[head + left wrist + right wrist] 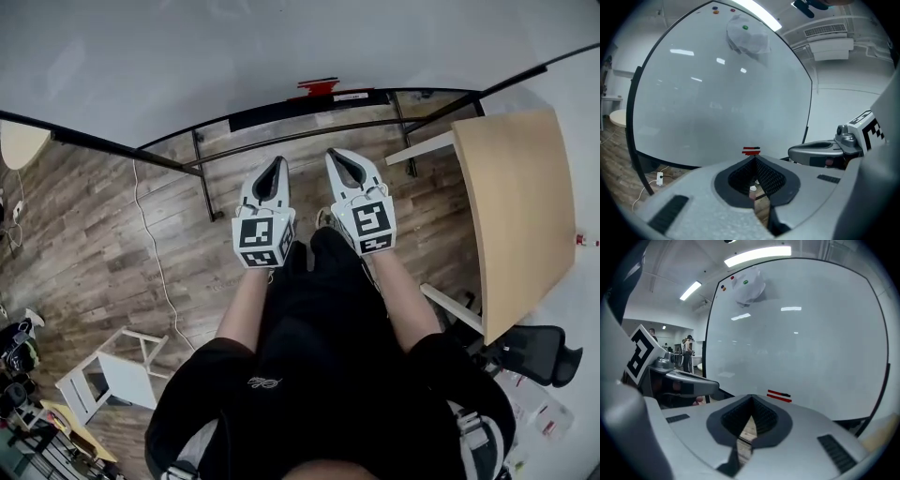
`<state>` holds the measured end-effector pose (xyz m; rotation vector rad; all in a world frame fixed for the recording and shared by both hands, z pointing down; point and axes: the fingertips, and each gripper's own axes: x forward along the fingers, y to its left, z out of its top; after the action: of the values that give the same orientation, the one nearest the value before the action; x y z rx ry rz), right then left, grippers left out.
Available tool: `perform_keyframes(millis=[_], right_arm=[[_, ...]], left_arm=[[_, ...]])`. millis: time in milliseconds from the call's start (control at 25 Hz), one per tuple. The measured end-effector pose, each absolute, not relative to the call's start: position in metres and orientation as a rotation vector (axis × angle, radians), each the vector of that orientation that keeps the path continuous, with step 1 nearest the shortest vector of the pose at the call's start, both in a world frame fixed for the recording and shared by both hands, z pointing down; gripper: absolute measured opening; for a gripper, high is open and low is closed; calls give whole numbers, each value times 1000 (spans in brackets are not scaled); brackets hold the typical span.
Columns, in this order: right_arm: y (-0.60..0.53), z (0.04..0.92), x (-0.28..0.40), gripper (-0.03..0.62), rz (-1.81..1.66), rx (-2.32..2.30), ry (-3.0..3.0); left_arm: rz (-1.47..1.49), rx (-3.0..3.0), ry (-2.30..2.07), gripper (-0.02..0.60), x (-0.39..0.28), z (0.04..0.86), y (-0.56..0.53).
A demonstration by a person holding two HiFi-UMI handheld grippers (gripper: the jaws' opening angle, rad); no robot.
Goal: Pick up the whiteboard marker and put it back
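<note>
Two red whiteboard markers lie on the ledge at the foot of the large whiteboard straight ahead of me. They show as red bars just past the left jaws and a little right of the right jaws. My left gripper and right gripper are held side by side over the wood floor, both pointing at the board and short of the ledge. Each pair of jaws meets at the tip with nothing between them.
A light wooden table stands at the right with a black office chair by it. The board's black stand legs cross the floor ahead, a white cable trails at the left, and a white stool sits behind left.
</note>
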<state>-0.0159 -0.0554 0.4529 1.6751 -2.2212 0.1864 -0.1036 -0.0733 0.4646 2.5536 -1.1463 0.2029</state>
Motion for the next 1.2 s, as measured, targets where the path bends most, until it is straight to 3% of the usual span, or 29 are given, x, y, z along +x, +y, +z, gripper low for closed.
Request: perform_keyframes(millis=[1200], right_arm=[[110, 351, 78, 0, -47, 1794, -2432]], left_arm=[[44, 2610, -1457, 5, -30, 370, 95]])
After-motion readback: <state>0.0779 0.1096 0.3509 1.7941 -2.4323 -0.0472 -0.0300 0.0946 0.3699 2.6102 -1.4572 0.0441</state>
